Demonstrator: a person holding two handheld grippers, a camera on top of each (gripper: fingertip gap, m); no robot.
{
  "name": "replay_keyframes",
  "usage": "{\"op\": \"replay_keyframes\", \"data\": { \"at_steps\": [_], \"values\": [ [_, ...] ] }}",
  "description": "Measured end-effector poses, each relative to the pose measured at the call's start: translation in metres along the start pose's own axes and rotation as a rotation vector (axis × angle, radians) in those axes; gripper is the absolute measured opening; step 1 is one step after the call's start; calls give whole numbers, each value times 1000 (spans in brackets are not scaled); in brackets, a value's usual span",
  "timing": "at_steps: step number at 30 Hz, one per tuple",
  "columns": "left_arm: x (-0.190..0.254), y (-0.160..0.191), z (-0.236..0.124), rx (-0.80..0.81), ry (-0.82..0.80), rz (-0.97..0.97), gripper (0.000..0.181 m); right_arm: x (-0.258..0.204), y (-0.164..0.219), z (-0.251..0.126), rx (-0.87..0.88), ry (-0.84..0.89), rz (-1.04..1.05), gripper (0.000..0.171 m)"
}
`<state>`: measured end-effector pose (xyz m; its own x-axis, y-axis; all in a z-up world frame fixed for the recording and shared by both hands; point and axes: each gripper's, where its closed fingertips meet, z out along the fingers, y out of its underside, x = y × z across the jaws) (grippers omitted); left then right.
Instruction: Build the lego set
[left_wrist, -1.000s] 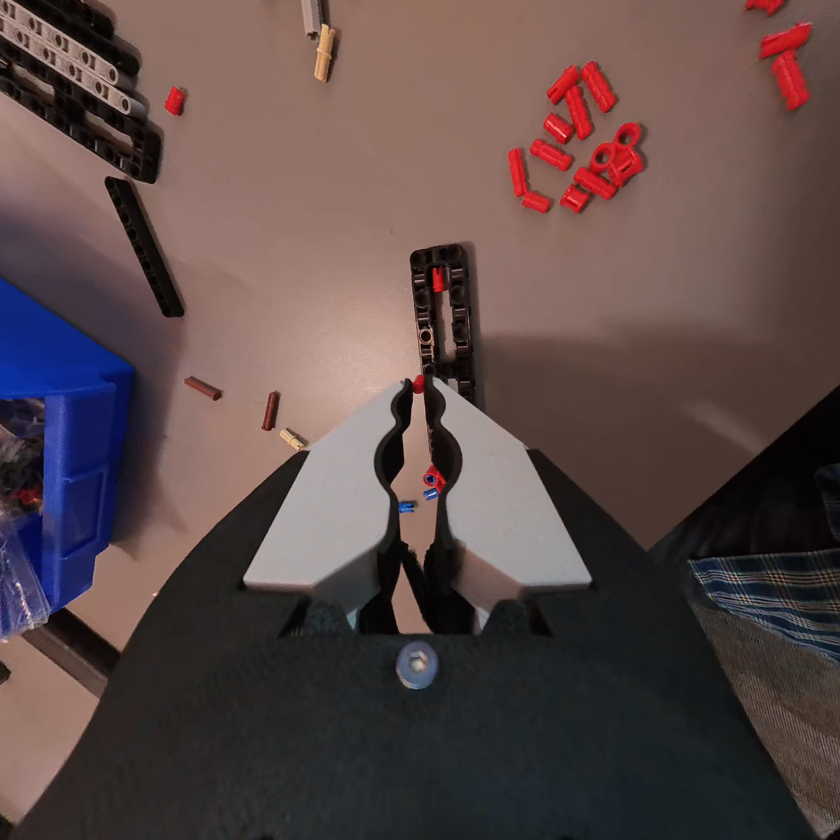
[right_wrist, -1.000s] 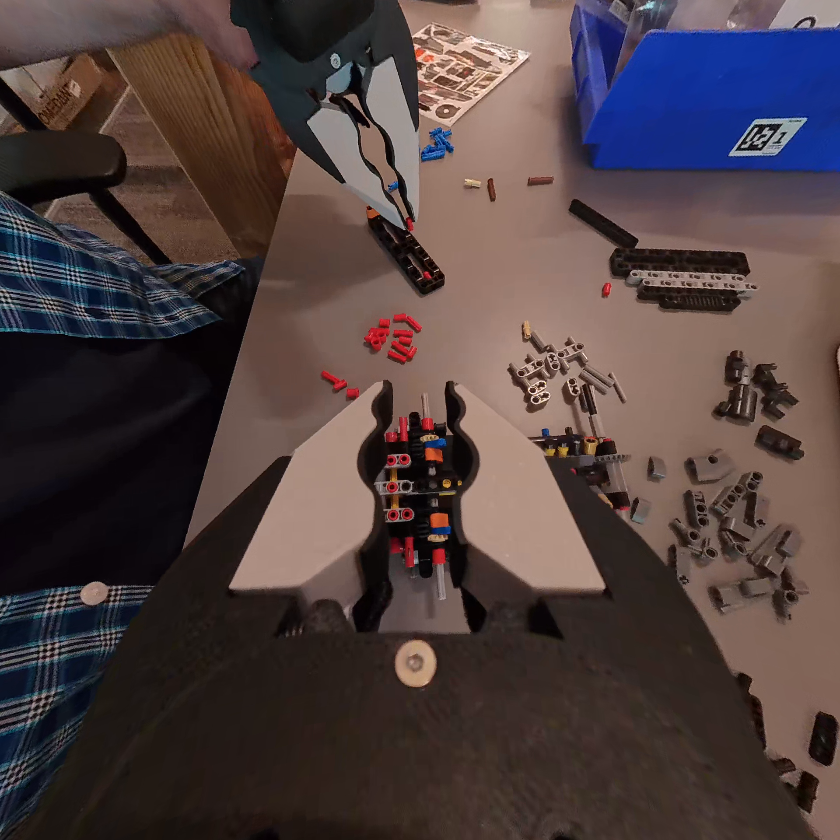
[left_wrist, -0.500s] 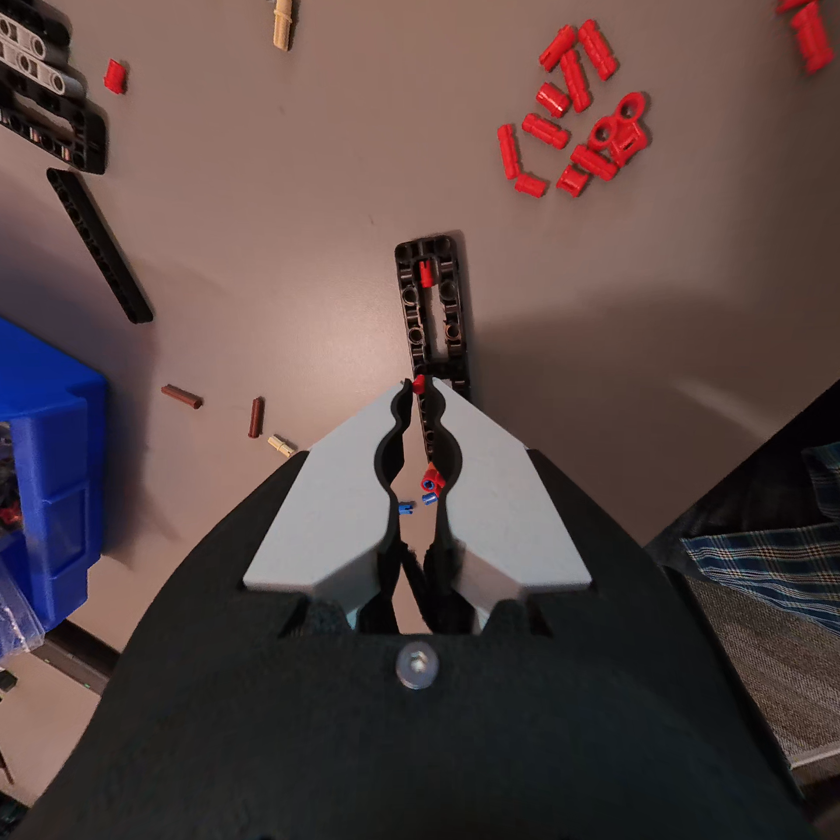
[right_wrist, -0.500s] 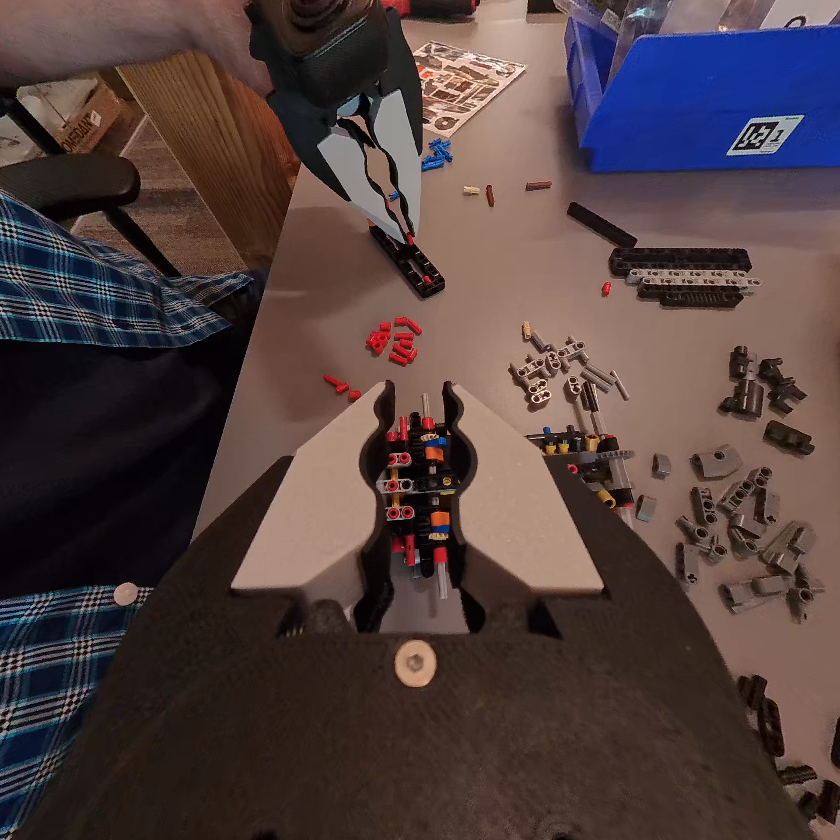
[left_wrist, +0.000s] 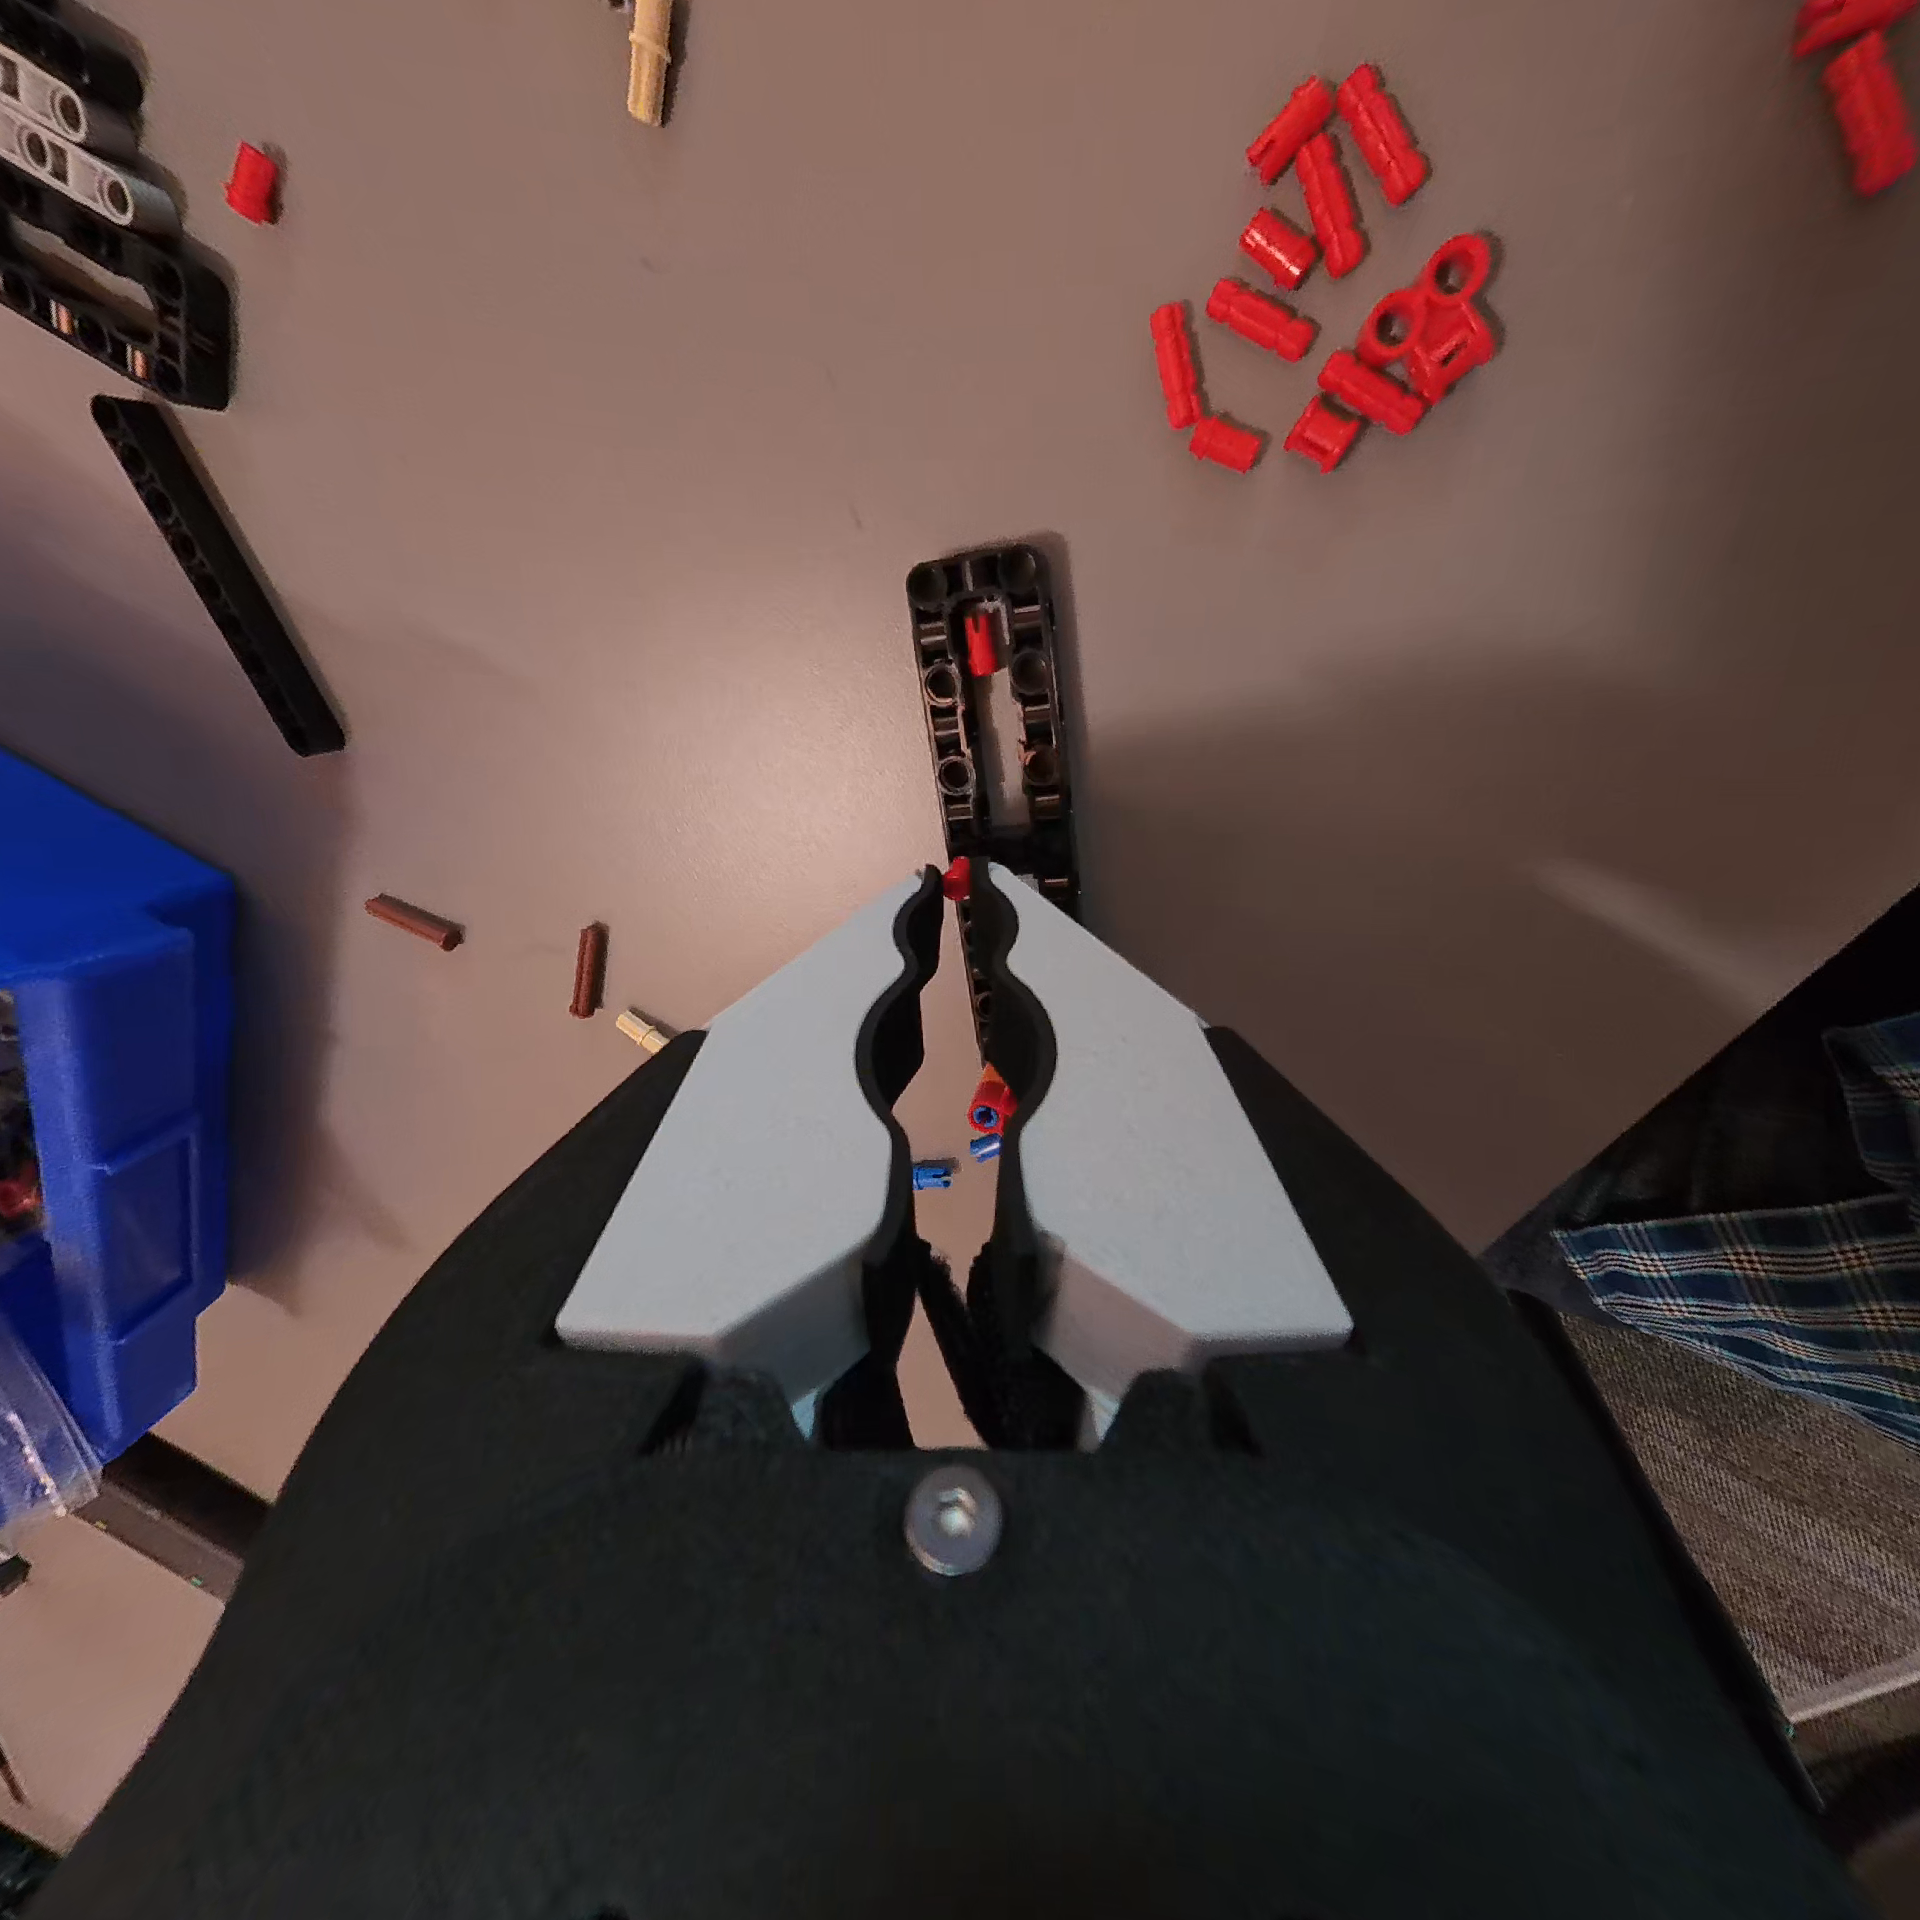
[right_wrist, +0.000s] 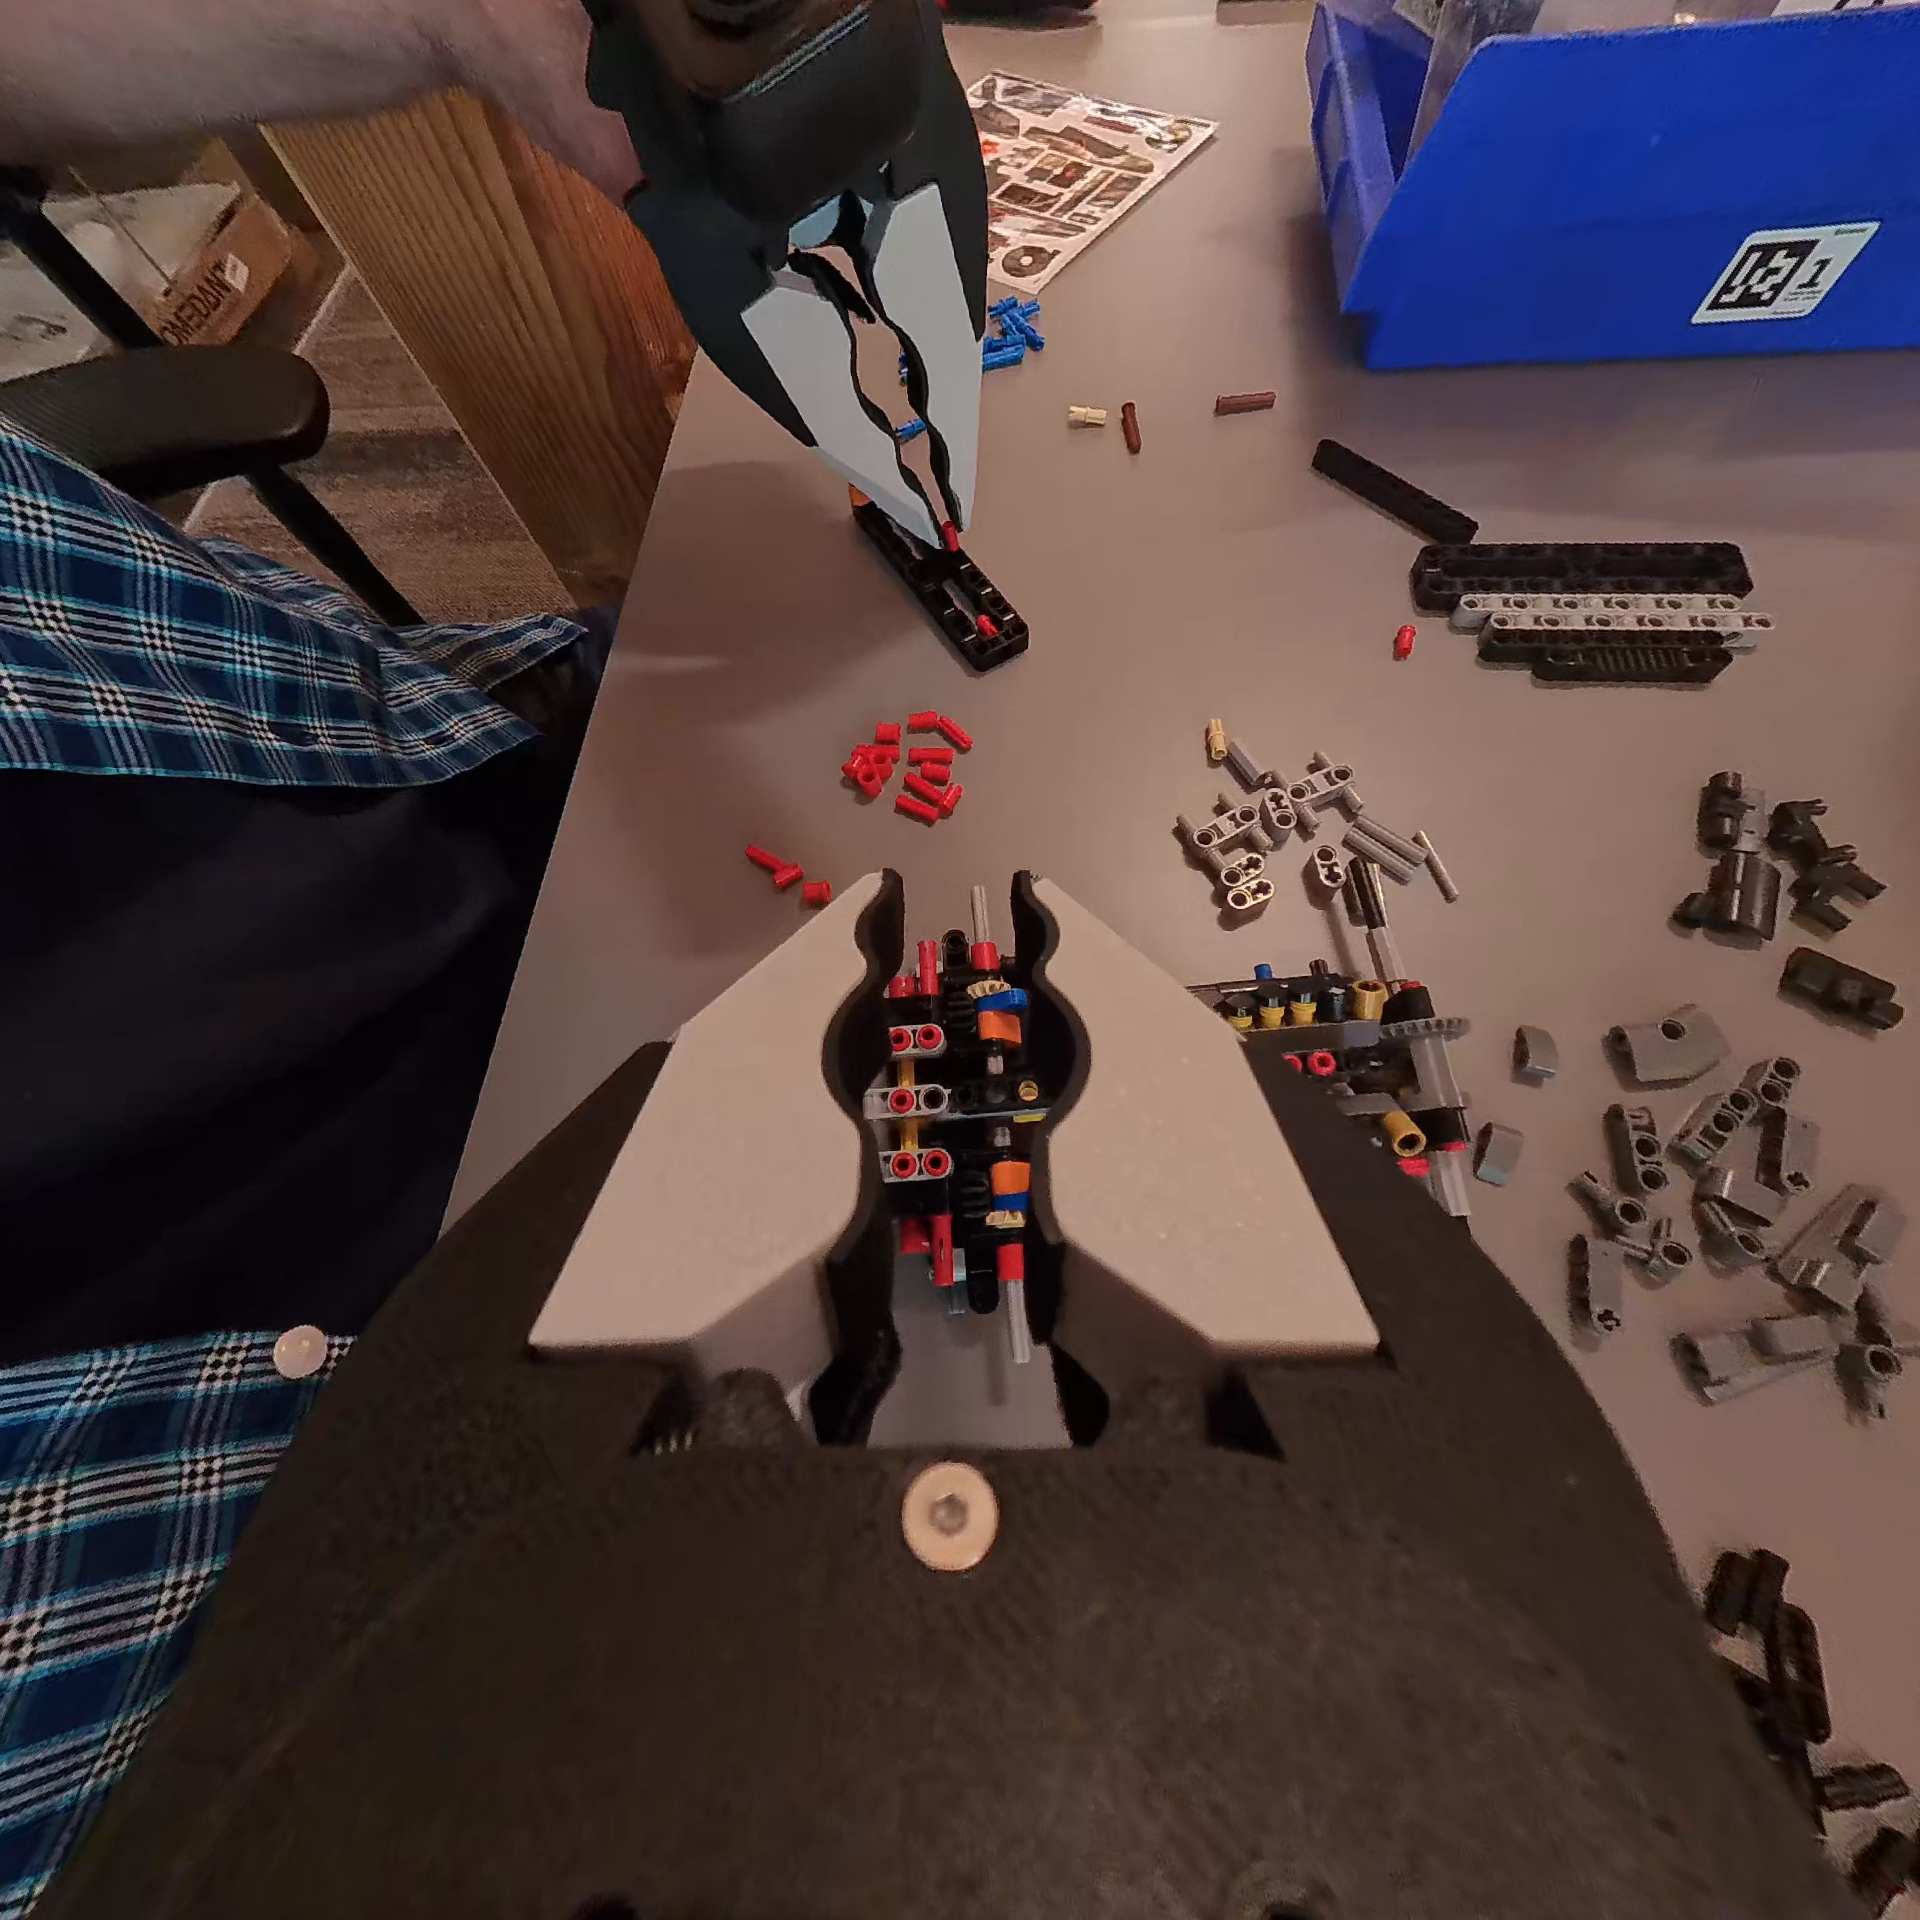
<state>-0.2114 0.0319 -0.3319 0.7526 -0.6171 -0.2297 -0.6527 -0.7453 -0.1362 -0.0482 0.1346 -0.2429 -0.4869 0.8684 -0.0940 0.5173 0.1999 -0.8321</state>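
The left gripper (left_wrist: 958, 883) has barely shifted, jaws pinching a red pin (left_wrist: 957, 876) over the black frame (left_wrist: 992, 717); right gripper (right_wrist: 961, 883) jaws spread around the assembly (right_wrist: 961, 1101). Many parts remain loose.

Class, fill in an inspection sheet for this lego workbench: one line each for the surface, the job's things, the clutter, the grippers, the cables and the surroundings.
Surface: grey table, flat, crowded with parts.
Job's things: black frame lying flat with a red pin in its far end; half-built model between the right fingers.
Clutter: red pins in a heap; grey connectors; black beams; blue pins; sticker sheet.
Grippers: left gripper shut on a small red pin above the frame's near end; right gripper around the model, grip unclear.
Cables: nothing seen.
Surroundings: blue bin; wooden panel; a person's plaid sleeve.
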Motion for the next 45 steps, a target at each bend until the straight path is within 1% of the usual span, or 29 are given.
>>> {"op": "replay_keyframes", "data": {
  "at_steps": [15, 28, 38, 42, 45],
  "values": [
    [3, -5, 0, 24, 46, -17, 3, 2, 4, 2, -5, -8, 14, 17],
    [2, -1, 2, -58, 37, 21, 3, 3, 5, 1, -5, -11, 21, 17],
    [3, -5, 3, -114, 20, 72, 3, 5, 6, -1, -3, -10, 27, 16],
    [3, -7, 3, -117, 22, 88, 3, 4, 3, 1, 11, -17, 33, 18],
    [2, -8, 3, -110, 21, 93, 3, 0, 0, 11, -23, -45, 24, 26]
  ]
}}
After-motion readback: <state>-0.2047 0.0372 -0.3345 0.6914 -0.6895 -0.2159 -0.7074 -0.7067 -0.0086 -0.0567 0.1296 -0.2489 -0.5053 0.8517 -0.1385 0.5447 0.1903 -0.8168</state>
